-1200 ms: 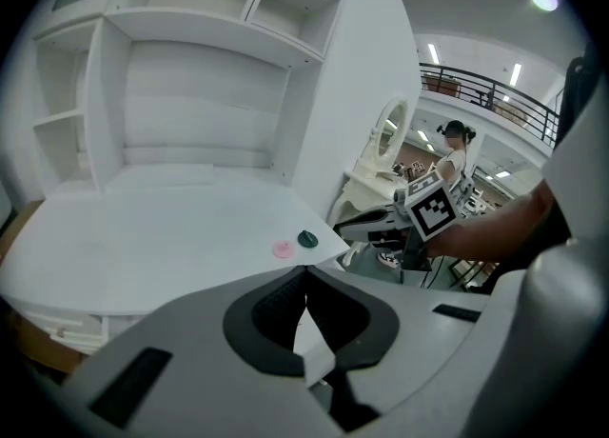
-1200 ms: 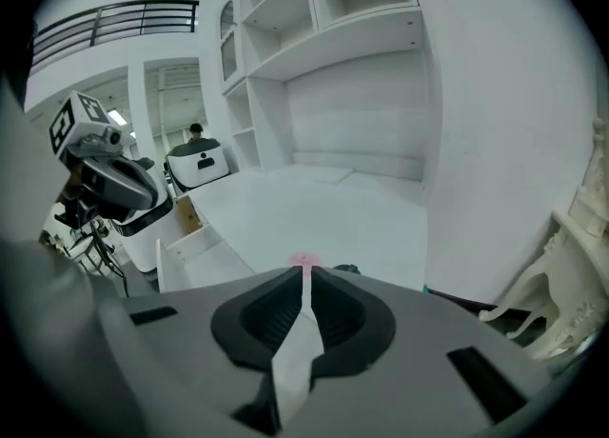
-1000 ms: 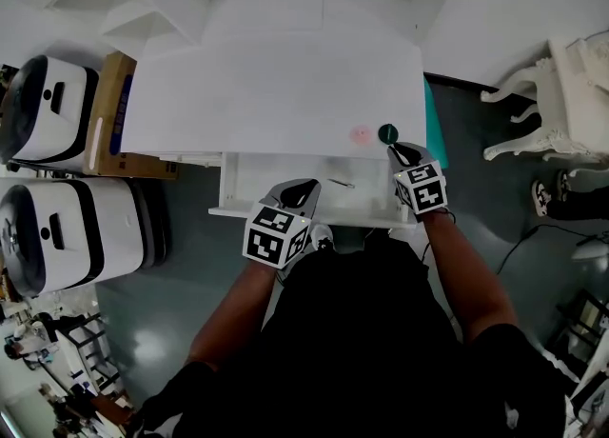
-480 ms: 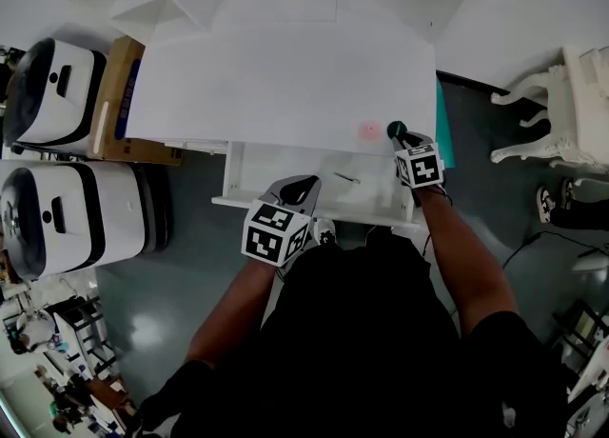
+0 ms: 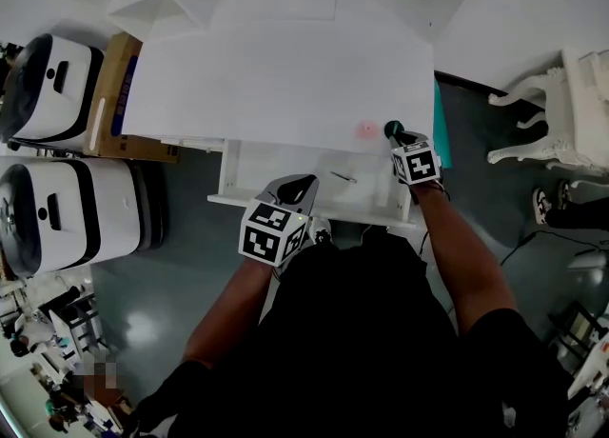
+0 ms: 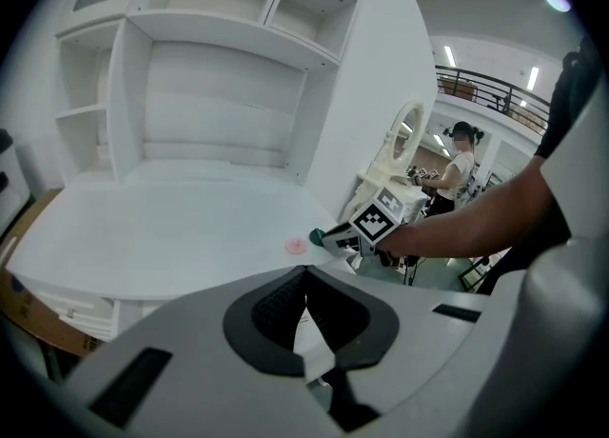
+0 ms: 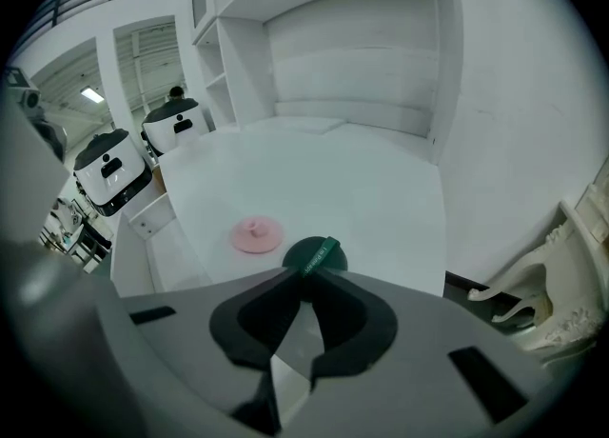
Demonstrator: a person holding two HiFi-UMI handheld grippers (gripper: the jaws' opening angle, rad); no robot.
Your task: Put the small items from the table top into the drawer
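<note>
My right claw (image 7: 306, 276) has just been closing. Its tips pinch the upright tab on the green disc (image 7: 297, 257), which sits at the table (image 7: 362, 189) edge beside the pink cap (image 7: 257, 233). I'd squeeze firm and lift straight up before heading for the drawer (image 5: 285, 179) — thin tab, probably slippy. Left claw (image 6: 303, 279) is closed, empty.

Green disc (image 7: 306, 257): near rim hidden. Thin dark item (image 5: 343, 177) in drawer (image 5: 276, 171): too small to identify. Drawer front partly hidden by torso (image 5: 362, 331).
</note>
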